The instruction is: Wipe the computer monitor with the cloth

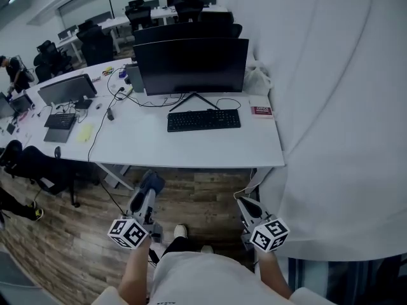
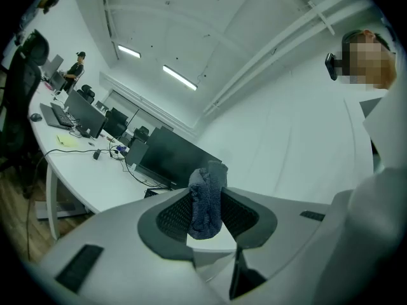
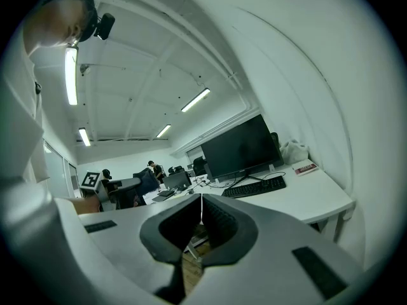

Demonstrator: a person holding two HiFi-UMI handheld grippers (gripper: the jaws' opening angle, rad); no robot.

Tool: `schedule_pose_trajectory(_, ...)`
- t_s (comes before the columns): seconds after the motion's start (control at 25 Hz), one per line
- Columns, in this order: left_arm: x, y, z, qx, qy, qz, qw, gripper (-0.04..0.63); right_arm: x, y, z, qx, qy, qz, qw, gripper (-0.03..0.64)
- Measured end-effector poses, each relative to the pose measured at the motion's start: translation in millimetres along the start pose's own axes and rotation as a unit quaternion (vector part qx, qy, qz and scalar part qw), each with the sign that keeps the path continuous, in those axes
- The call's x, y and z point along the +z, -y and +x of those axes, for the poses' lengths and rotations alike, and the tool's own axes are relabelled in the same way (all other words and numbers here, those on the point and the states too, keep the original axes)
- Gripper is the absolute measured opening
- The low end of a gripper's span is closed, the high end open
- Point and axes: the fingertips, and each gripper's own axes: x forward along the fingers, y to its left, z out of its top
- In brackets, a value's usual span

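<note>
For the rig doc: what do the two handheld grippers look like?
Both alike: left gripper and right gripper have light grey bodies, dark grey jaw surrounds, black ribbed pads. Each carries a white cube with black square markers. No cables show.

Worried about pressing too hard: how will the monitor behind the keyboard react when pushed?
The monitor probably rocks backward: its wide screen sits on a thin, splayed-leg stand. Its ends likely sway most, being far from that single central support.
</note>
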Motion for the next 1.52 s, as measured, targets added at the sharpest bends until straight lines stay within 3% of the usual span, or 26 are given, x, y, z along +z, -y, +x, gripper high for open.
schedule_pose_trajectory(0.36, 6.6, 11.0, 32.6, -0.027, 0.008, -0.005, 0.9996, 0.133, 11.7, 9.5, 10.4, -0.004, 0.013, -0.013, 1.0, 0.02)
schedule_pose_trajectory(0.68, 8.4, -9.6, 76.5, -0.038, 0.001, -0.003, 0.9993, 0.132, 17.2, 28.8, 40.2, -0.017, 0.012, -0.015, 1.0, 0.02)
schedule_pose_trajectory(1.04, 21.1, -68.1, 159.2, -0.051, -0.037, 0.012, 0.998, 0.133, 33.1, 53.0, 123.0, -0.03, -0.007, -0.025, 0.999, 0.02)
schedule_pose_trajectory(1.52, 79.8, -184.7, 280.6, -0.037, -0.033, -0.024, 0.9985, 0.133, 87.7, 68.3, 286.6, -0.028, -0.007, -0.049, 0.998, 0.02)
